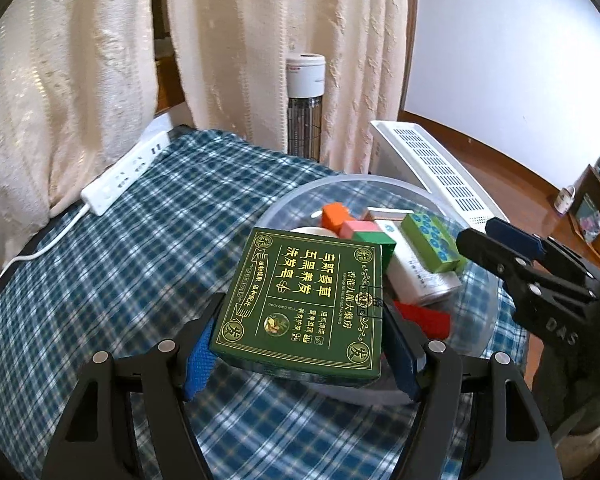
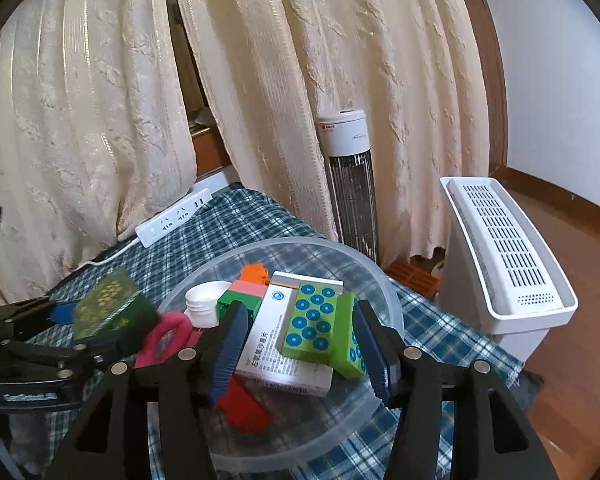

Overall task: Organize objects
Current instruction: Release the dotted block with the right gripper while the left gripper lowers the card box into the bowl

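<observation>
The left gripper (image 1: 300, 354) clamps the dark green soap box (image 1: 300, 304) by its sides, tilted over the near rim of the clear plastic basin (image 2: 384, 280); released here, the box could catch that rim and tip onto the checked tablecloth (image 1: 120, 264). The right gripper (image 2: 300, 348) points down into the basin with jaws apart. Its pads flank but do not pinch the green dotted block (image 2: 312, 326), which rests on a white medicine box (image 2: 276, 344).
</observation>
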The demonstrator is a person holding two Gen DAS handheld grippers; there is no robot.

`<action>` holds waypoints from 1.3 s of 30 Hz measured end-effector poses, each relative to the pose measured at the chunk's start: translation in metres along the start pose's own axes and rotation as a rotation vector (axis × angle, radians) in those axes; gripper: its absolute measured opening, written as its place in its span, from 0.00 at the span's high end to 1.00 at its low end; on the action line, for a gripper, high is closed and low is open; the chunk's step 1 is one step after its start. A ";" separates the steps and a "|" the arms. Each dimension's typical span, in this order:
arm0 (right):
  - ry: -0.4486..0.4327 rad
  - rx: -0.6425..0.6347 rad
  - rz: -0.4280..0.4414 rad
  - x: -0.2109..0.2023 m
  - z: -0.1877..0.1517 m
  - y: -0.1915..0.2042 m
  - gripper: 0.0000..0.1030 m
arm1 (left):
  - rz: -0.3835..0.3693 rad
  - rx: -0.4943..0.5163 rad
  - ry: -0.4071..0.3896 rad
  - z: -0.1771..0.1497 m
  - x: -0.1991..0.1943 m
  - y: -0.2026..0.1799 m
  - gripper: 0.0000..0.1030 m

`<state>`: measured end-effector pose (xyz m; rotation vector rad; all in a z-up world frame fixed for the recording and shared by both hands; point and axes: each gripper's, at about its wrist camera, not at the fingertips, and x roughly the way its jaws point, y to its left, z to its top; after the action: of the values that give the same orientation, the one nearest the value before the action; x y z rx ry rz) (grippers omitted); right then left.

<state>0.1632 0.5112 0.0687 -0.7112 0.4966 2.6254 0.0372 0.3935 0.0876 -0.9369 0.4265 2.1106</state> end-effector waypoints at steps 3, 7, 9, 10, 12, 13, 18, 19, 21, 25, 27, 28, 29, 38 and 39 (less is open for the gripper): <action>-0.006 0.015 -0.001 -0.003 0.001 -0.006 0.44 | -0.006 0.012 0.009 0.005 0.008 -0.007 0.29; -0.011 0.038 -0.012 -0.006 0.002 -0.015 0.44 | -0.015 0.022 0.029 0.009 0.021 -0.015 0.29; -0.011 0.044 -0.016 -0.006 0.002 -0.018 0.43 | -0.014 0.025 0.038 0.010 0.027 -0.018 0.29; -0.011 0.046 -0.018 -0.006 0.001 -0.020 0.43 | -0.014 0.025 0.041 0.011 0.029 -0.018 0.29; -0.009 0.050 -0.022 -0.006 0.000 -0.022 0.44 | -0.014 0.022 0.048 0.011 0.034 -0.020 0.29; -0.007 0.052 -0.023 -0.006 0.000 -0.022 0.43 | -0.010 0.024 0.049 0.011 0.036 -0.021 0.29; -0.004 0.053 -0.028 -0.007 -0.003 -0.023 0.44 | -0.038 0.015 0.071 0.009 0.041 -0.021 0.28; -0.004 0.053 -0.030 -0.008 -0.004 -0.023 0.44 | -0.044 0.012 0.070 0.008 0.040 -0.021 0.27; -0.005 0.054 -0.034 -0.010 -0.005 -0.022 0.43 | -0.059 -0.001 0.066 0.008 0.037 -0.021 0.27; -0.010 0.053 -0.041 -0.015 -0.006 -0.022 0.32 | -0.060 -0.028 0.058 0.006 0.030 -0.017 0.24; -0.012 0.057 -0.043 -0.018 -0.008 -0.022 0.23 | -0.064 -0.044 0.047 0.005 0.023 -0.014 0.24; -0.012 0.063 -0.043 -0.020 -0.009 -0.022 0.17 | -0.066 -0.050 0.042 0.004 0.020 -0.013 0.24; -0.011 0.069 -0.042 -0.021 -0.009 -0.022 0.13 | -0.067 -0.057 0.032 0.003 0.015 -0.011 0.24; -0.014 0.043 -0.050 -0.040 -0.018 -0.005 0.04 | -0.083 -0.071 -0.028 -0.007 -0.020 -0.006 0.24; -0.013 0.036 -0.052 -0.043 -0.019 -0.002 0.04 | -0.077 -0.070 -0.036 -0.009 -0.024 -0.005 0.24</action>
<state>0.2064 0.4938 0.0757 -0.6856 0.5130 2.5650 0.0560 0.3794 0.0993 -0.9397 0.2950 2.0802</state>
